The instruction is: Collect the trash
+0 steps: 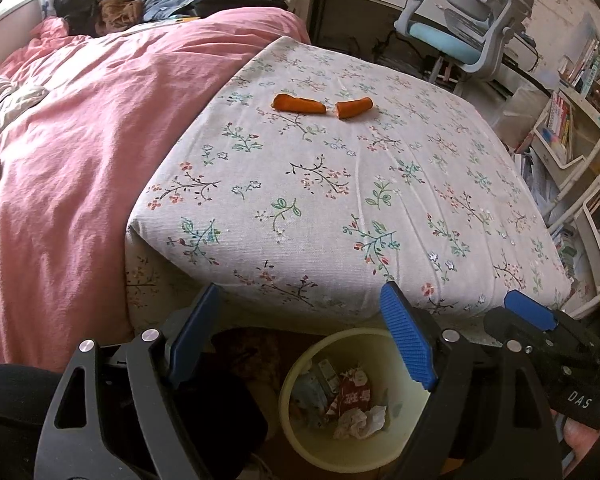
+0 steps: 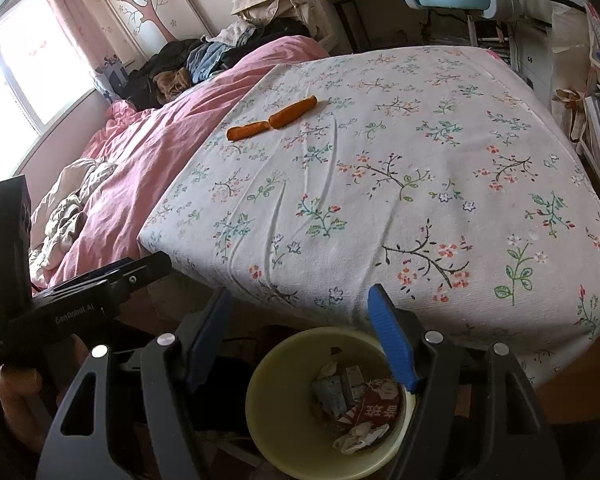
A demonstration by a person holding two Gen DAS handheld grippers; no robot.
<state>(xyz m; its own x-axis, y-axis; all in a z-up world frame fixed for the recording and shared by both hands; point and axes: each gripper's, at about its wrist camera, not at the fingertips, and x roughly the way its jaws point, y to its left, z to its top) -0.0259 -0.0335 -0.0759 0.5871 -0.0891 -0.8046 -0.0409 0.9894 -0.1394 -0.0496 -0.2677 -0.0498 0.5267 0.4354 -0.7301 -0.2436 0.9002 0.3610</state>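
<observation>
A bedroom: a bed with a white, flower-printed sheet (image 1: 340, 200) takes up most of both views, and a rumpled pink quilt (image 1: 80, 140) covers its far side, with a heap of dark and denim clothes (image 1: 148, 0) beyond that. A grey and light-blue desk chair (image 1: 468, 32) stands past the bed's far corner, and white shelves of books (image 1: 564, 128) run along its other side.

Two short orange carrot-like pieces (image 1: 300, 104) (image 1: 354, 108) lie end to end on the sheet, nearly touching, near the quilt's edge and well apart from both grippers. On the floor at the foot of the bed stands a round pale-yellow plastic bin (image 2: 276, 400). In it are crumpled white tissue (image 2: 360, 438), small grey cartons and a red wrapper with white Chinese characters (image 2: 382, 410).

The left gripper (image 1: 300, 340) hangs over the bin with its blue-padded jaws spread wide and nothing between them. The right gripper (image 2: 300, 336) is likewise wide apart and empty above the bin. In the left wrist view the right gripper's body reads "DAS"; in the right wrist view the left gripper's body reads "GenRobot.AI".
</observation>
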